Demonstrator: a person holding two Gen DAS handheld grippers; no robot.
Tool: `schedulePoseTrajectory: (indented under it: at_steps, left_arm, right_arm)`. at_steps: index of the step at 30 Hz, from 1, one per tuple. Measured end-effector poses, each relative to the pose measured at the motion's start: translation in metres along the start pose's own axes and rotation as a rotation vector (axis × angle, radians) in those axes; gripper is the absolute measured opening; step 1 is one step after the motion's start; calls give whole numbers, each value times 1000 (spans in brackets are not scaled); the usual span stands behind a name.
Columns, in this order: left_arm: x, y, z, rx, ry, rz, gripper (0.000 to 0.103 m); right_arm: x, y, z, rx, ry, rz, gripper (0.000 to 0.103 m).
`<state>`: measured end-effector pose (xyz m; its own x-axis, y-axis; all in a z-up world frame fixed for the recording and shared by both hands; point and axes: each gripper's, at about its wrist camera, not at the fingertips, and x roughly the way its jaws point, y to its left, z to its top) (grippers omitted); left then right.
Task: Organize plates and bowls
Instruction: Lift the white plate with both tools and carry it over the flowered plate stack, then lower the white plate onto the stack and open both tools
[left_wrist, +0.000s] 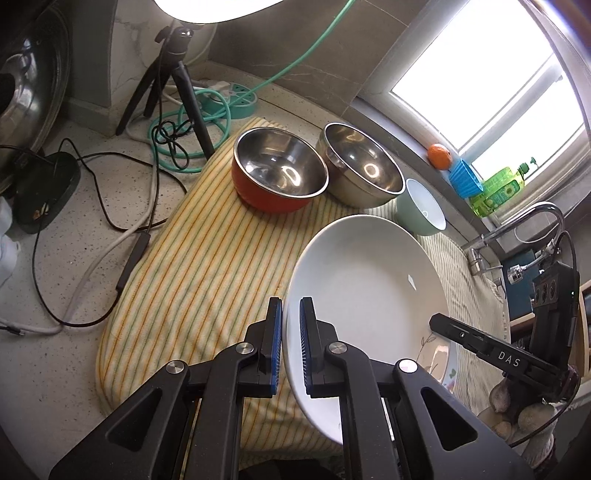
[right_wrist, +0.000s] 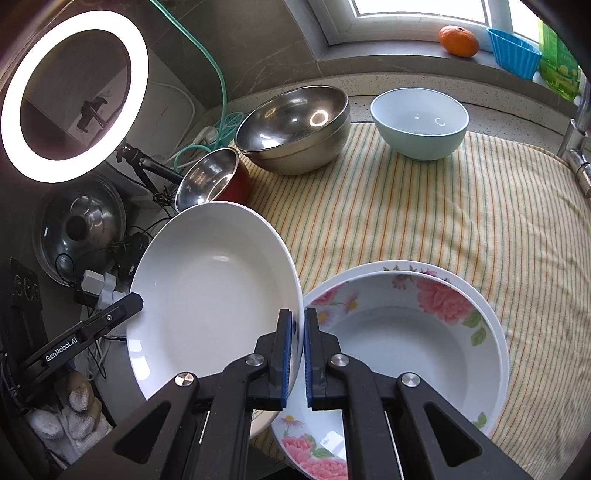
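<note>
A plain white plate hangs tilted above the striped towel, held by opposite rims. My left gripper is shut on its near rim in the left wrist view, and my right gripper is shut on the other rim. Each gripper also shows in the other's view, at the plate's far edge. Below the plate, a floral bowl sits in a floral plate. At the back stand a red bowl, a steel bowl and a pale green bowl.
A ring light on a tripod, cables and a green power strip crowd the counter's left. A pot lid leans there. A faucet stands at right; an orange and blue basket sit on the sill.
</note>
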<state>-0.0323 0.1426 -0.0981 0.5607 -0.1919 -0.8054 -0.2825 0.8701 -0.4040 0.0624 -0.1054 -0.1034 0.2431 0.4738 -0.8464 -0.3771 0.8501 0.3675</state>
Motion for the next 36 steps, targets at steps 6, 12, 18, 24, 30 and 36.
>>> schedulePoseTrajectory:
  at_steps: [6,12,18,24,30,36]
  left_arm:
    - [14,-28,-3,44,27,-28,8]
    - [26,-49,-10,80,58,-50,8]
    - [38,-68,-18,115,87,-61,8]
    - [49,-80,-26,133,118,-68,8]
    - [59,-92,-32,158,140,-67,8]
    - [68,-98,-34,169,153,-61,8]
  right_arm:
    - [-16,-27,-9,45,-13,-28,6]
    - [-27,-50,-21,87,-16,-53,6]
    - [-37,-70,-33,119,-17,-74,6]
    - [-45,-88,-44,147,-19,-94,6]
    - [-46,-99,-51,163,-14,-117,6]
    - [-44,-107,-54,170,-11,-132,6]
